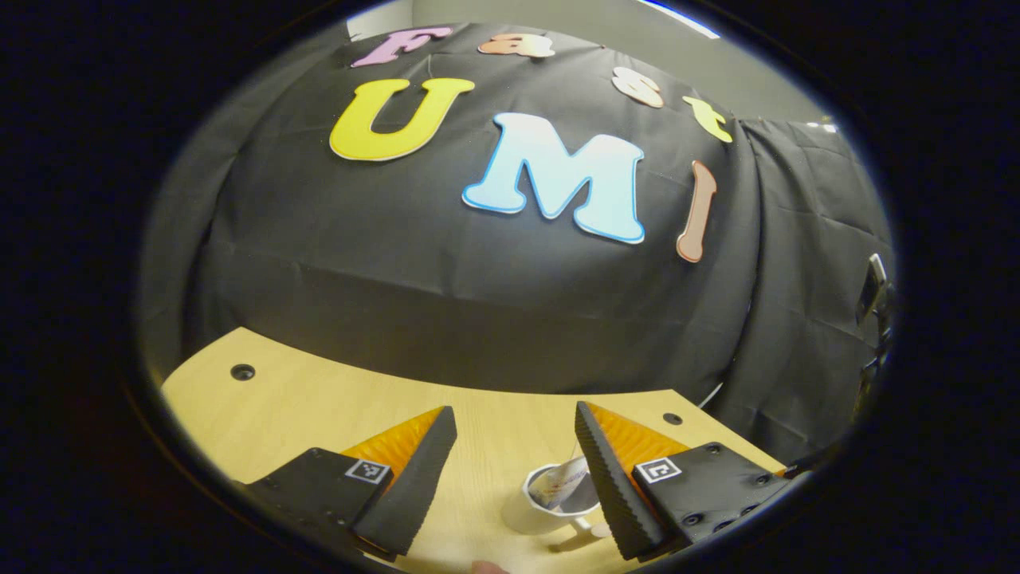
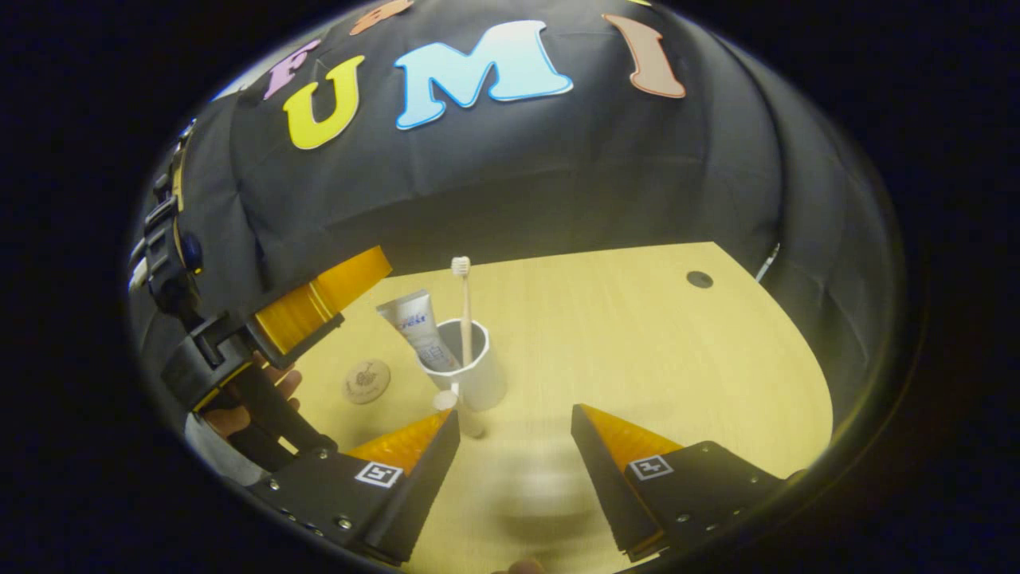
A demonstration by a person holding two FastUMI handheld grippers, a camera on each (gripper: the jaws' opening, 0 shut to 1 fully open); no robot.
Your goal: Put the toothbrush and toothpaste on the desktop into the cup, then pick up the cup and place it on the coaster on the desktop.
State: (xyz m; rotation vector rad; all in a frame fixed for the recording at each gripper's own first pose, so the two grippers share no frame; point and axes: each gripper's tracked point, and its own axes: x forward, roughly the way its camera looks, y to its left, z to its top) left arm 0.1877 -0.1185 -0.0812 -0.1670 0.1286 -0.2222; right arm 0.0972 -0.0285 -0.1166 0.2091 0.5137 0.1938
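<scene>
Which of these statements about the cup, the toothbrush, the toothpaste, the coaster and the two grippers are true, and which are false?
1. The toothbrush stands in the cup. True.
2. The toothpaste lies flat on the desktop. False: it leans in the cup.
3. The cup sits on the coaster. False: the coaster lies bare beside it.
4. The right gripper is open. True.
5. The left gripper is clamped on the cup. False: it is open.
</scene>
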